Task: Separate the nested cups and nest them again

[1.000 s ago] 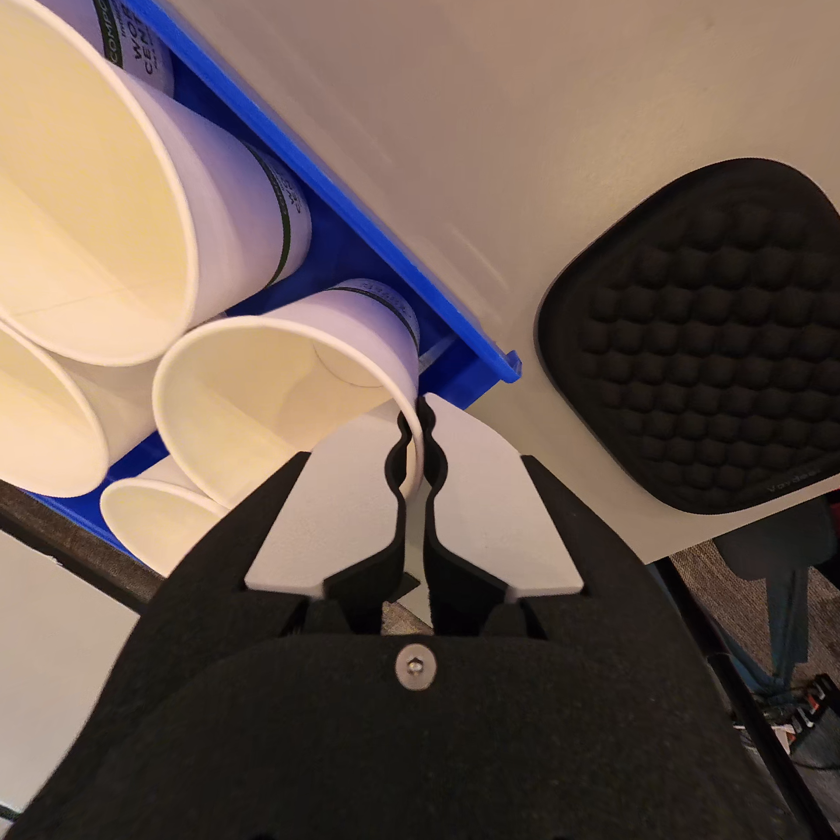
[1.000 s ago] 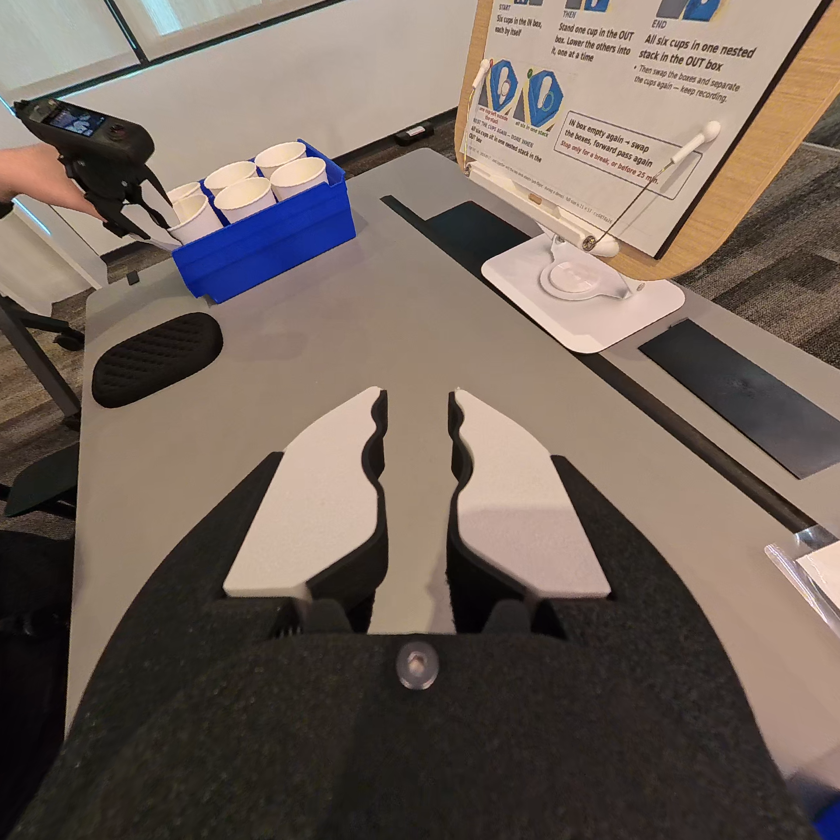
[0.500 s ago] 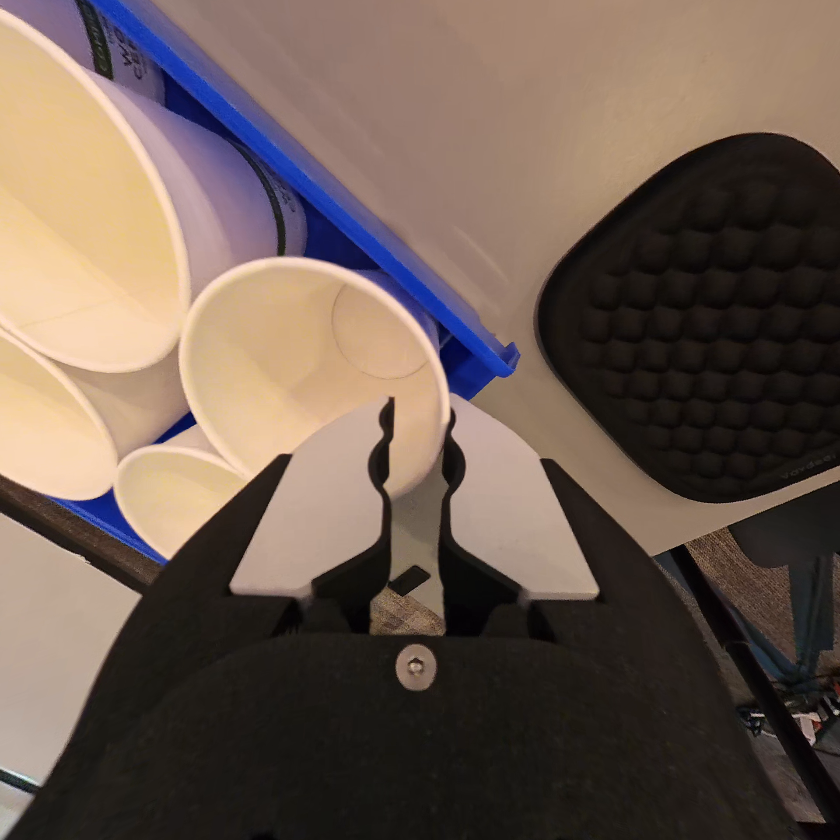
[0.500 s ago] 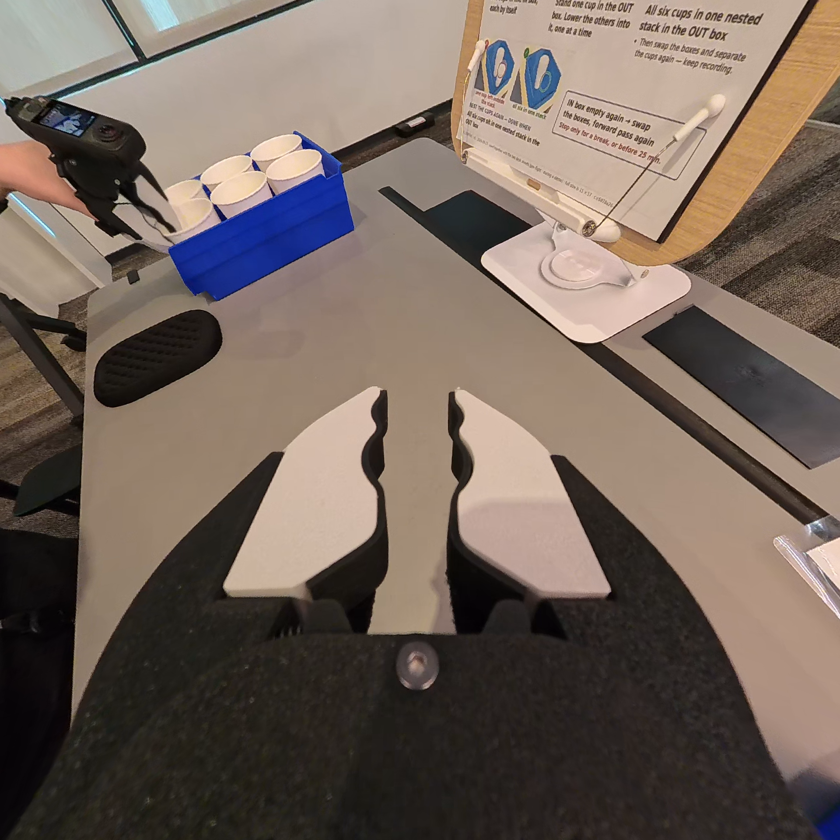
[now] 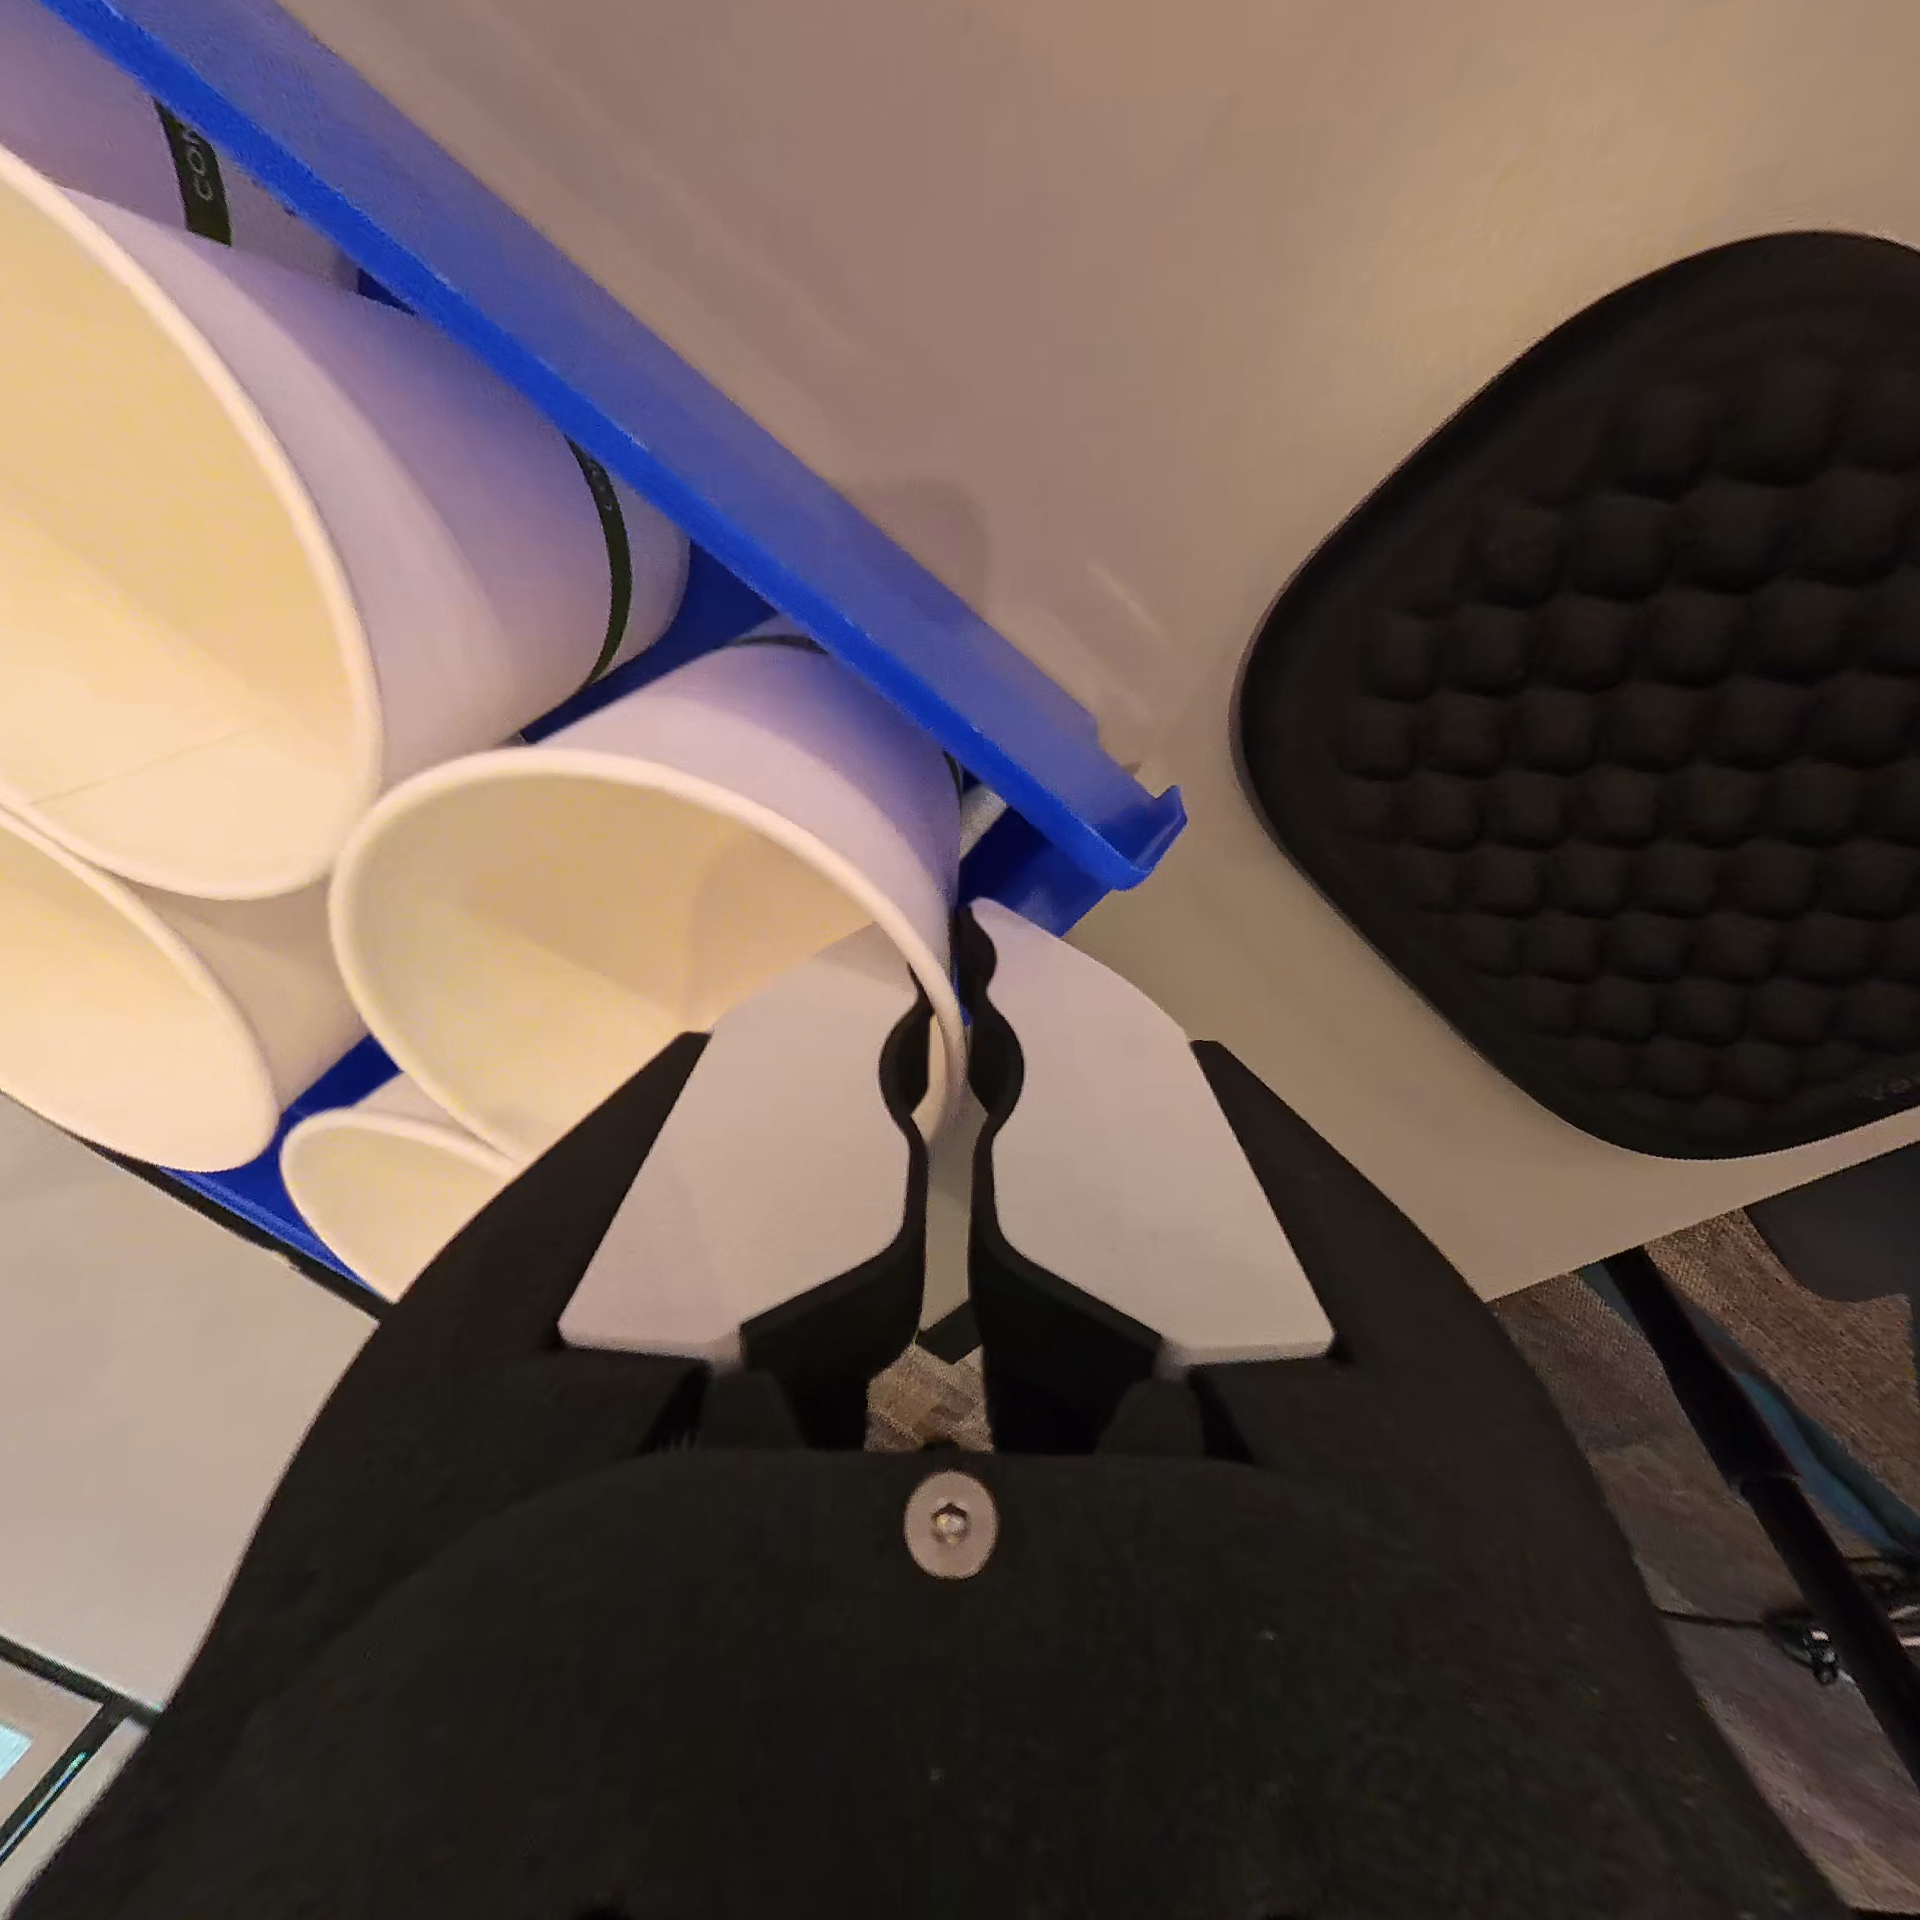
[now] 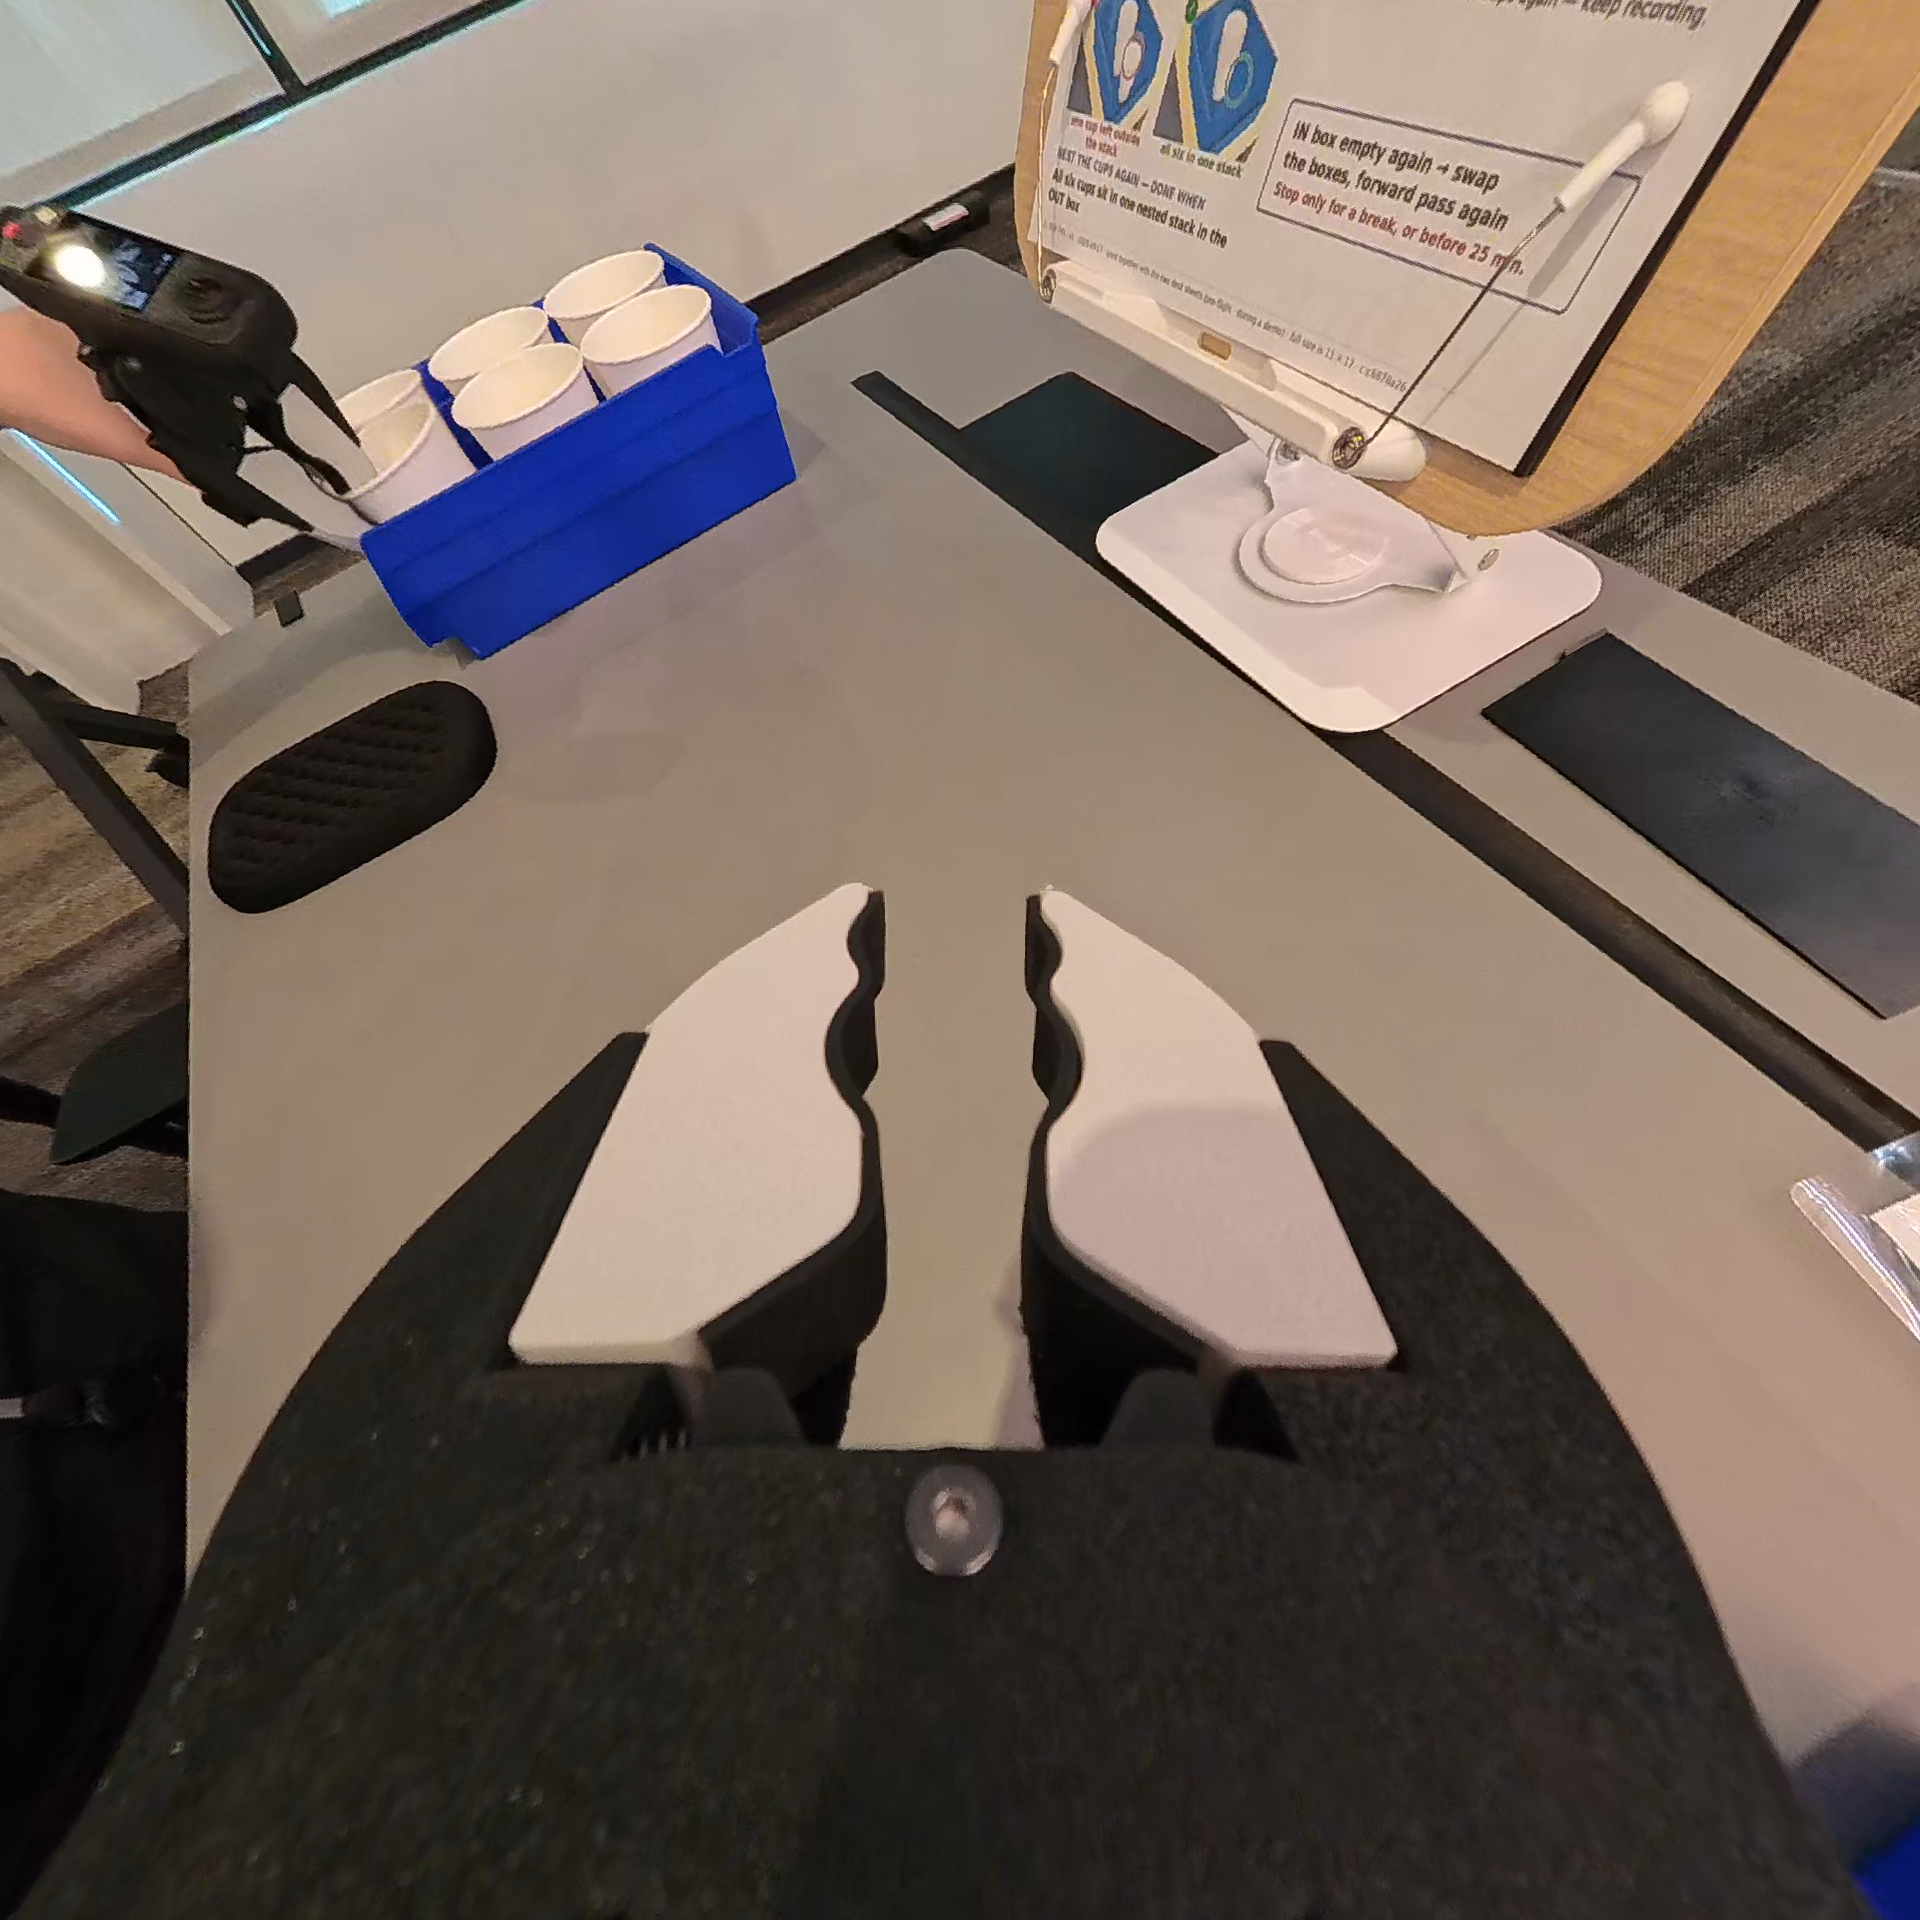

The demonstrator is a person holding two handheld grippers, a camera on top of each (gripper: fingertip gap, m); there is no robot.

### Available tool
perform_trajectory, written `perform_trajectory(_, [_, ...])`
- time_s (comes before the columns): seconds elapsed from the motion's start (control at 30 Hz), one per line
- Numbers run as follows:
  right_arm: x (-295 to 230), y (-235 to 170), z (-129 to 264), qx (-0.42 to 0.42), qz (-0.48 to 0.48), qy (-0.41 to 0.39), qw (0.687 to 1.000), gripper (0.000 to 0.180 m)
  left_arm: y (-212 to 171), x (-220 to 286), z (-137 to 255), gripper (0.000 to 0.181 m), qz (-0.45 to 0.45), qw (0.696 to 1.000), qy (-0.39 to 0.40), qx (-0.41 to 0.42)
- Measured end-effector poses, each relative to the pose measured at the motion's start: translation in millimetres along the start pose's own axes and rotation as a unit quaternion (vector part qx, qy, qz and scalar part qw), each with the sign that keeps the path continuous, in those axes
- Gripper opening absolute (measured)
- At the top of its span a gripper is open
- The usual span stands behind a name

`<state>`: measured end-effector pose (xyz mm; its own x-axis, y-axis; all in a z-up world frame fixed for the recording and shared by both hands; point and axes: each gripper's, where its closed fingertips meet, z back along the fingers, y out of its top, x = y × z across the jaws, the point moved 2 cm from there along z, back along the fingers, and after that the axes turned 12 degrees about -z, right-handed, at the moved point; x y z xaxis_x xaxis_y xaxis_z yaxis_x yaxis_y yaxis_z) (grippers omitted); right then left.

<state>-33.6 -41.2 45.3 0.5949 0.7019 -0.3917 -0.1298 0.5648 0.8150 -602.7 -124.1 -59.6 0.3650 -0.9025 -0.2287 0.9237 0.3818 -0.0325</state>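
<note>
Several white paper cups stand apart in a blue bin (image 5: 727,447), which also shows at the far left of the right wrist view (image 6: 603,509). My left gripper (image 5: 948,966) is shut on the rim wall of the white cup (image 5: 623,914) at the bin's near end, with one finger inside and one outside. The right wrist view shows that cup (image 6: 410,468) tilted in the left gripper (image 6: 332,457), which a hand holds. My right gripper (image 6: 956,914) is open and empty over the bare grey table (image 6: 935,675), far from the bin.
A black bumpy pad (image 5: 1621,707) lies on the table beside the bin and near the table edge; it also shows in the right wrist view (image 6: 343,790). An instruction board on a white stand (image 6: 1351,582) is at the right. Black strips (image 6: 1714,800) lie along the right side.
My left gripper's jaws loosened on the cup rim half a second ago and have shut on it again, the cup still tilted. My right gripper stays open and has shifted slightly.
</note>
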Motion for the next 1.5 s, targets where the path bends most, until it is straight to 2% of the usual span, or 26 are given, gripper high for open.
perform_trajectory(0.2, [3,0,0,0.002,-0.005,0.002,1.0,0.025,4,0,24,0.0,-0.002,1.0,0.004,0.013])
perform_trajectory(0.43, [1,6,-3,0.017,0.019,-0.003,1.0,0.025,14,-10,90,0.0,-0.026,0.998,0.046,0.024])
perform_trajectory(0.57, [-25,23,-10,0.054,0.084,0.006,0.995,0.028,53,-4,137,0.0,-0.077,0.993,0.059,0.071])
perform_trajectory(0.7, [-87,38,-24,0.095,0.131,0.096,0.982,0.04,120,30,166,0.0,-0.175,0.975,0.025,0.134])
perform_trajectory(0.87, [-169,33,-47,0.102,0.155,0.24,0.953,0.058,202,82,179,0.001,-0.299,0.939,-0.02,0.171])
perform_trajectory(0.97, [-190,22,-65,0.074,0.157,0.267,0.948,0.068,238,108,180,0.0,-0.363,0.915,-0.034,0.174])
perform_trajectory(1.07, [-190,16,-80,0.058,0.155,0.259,0.952,0.073,264,124,180,0.0,-0.405,0.898,-0.032,0.169])
perform_trajectory(1.3, [-196,-3,-95,0.006,0.145,0.302,0.942,0.085,296,143,184,0.0,-0.448,0.875,-0.039,0.179])
perform_trajectory(1.5, [-200,-14,-100,-0.022,0.15,0.323,0.934,0.089,298,151,182,0.001,-0.468,0.866,-0.044,0.169])
